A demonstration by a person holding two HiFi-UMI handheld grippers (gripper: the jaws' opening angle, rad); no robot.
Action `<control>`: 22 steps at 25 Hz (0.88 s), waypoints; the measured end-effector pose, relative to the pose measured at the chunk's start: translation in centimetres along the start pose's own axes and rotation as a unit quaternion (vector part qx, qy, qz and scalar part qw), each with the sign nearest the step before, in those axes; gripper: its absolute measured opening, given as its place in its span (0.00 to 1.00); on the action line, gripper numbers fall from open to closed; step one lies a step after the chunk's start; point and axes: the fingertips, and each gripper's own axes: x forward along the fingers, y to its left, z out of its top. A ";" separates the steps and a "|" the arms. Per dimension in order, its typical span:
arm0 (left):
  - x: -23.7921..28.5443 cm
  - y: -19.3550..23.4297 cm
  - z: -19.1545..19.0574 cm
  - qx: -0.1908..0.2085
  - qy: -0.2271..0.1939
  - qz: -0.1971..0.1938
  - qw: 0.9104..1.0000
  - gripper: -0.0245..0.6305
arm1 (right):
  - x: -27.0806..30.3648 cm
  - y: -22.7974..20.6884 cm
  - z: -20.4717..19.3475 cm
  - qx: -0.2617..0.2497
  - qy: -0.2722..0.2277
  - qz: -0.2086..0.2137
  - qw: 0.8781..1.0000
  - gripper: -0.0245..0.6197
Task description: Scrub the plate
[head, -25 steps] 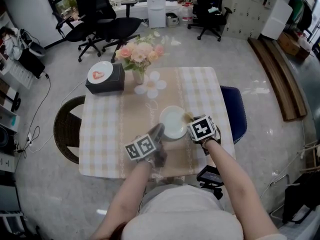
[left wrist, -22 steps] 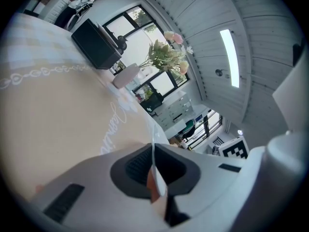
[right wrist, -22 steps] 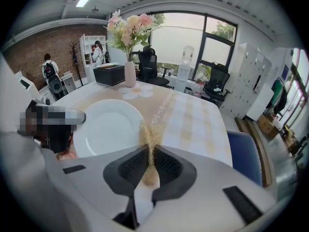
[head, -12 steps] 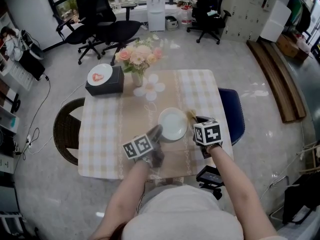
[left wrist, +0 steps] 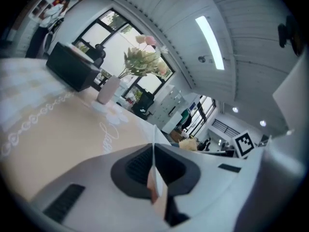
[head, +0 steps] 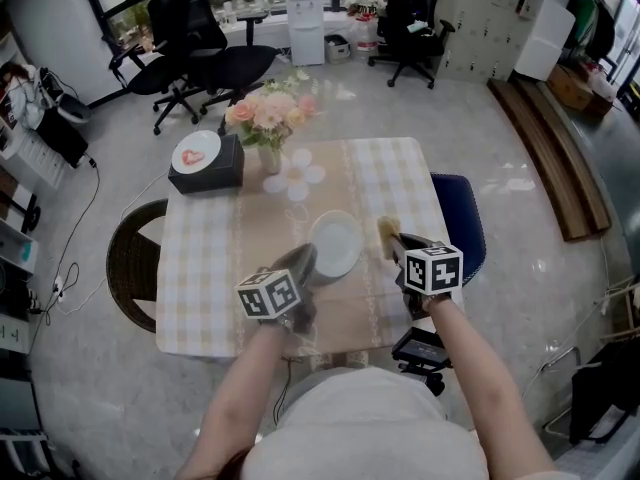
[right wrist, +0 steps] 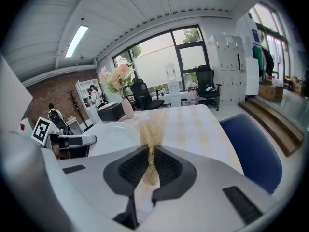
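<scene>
A white plate [head: 336, 242] is over the beige runner of the checked table [head: 200, 268]. My left gripper [head: 304, 259] is shut on its near left rim; in the left gripper view the plate's rim [left wrist: 153, 151] runs edge-on between the jaws of that gripper [left wrist: 154, 173]. My right gripper [head: 396, 241] is shut on a tan fibre scrubber [head: 387, 229], which stands just right of the plate, apart from it. The right gripper view shows the scrubber [right wrist: 151, 137] sticking up out of the gripper [right wrist: 150, 170], with the plate [right wrist: 113, 134] to its left.
At the table's far left a black box [head: 205, 163] carries a small plate. A vase of pink flowers [head: 268, 120] and a flower-shaped mat [head: 297, 176] stand behind. A blue chair [head: 462, 223] is at the right edge, a wicker chair [head: 135, 258] at the left.
The right gripper has drawn the scrubber to the right, off the plate's rim. The left gripper keeps its hold on the plate.
</scene>
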 end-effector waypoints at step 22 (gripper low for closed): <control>0.3 -5.6 1.1 0.613 0.044 0.034 0.788 0.07 | -0.8 0.4 0.2 0.016 -0.022 0.002 1.000 0.10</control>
